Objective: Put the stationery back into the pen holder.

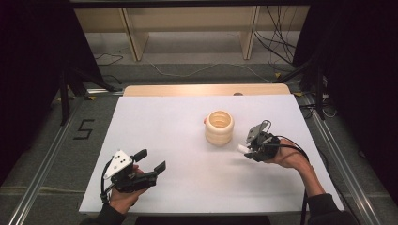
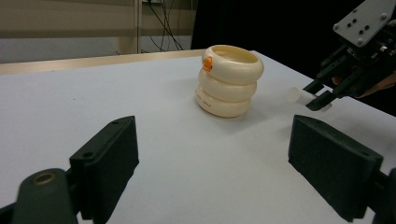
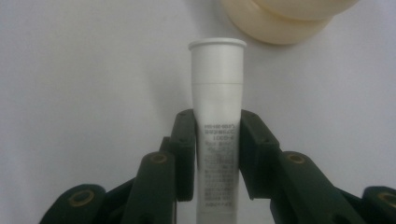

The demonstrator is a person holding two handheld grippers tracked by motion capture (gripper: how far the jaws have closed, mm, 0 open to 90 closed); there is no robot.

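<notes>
A cream holder (image 1: 219,127) shaped like three stacked rings, with an orange tab, stands upright mid-table; it also appears in the left gripper view (image 2: 228,80). My right gripper (image 1: 246,149) is just right of it, shut on a white tube (image 3: 217,126) with small print, whose cap end points toward the holder's base (image 3: 275,23). The tube (image 2: 301,96) sticks out of that gripper's jaws (image 2: 322,99) a little above the table. My left gripper (image 1: 151,161) rests at the front left, open and with nothing between its fingers (image 2: 108,161).
The white tabletop (image 1: 164,126) has a wooden strip (image 1: 206,89) along its far edge. Behind it are shelf legs and loose cables on the floor (image 1: 277,51). Metal rails (image 1: 42,173) run along both sides.
</notes>
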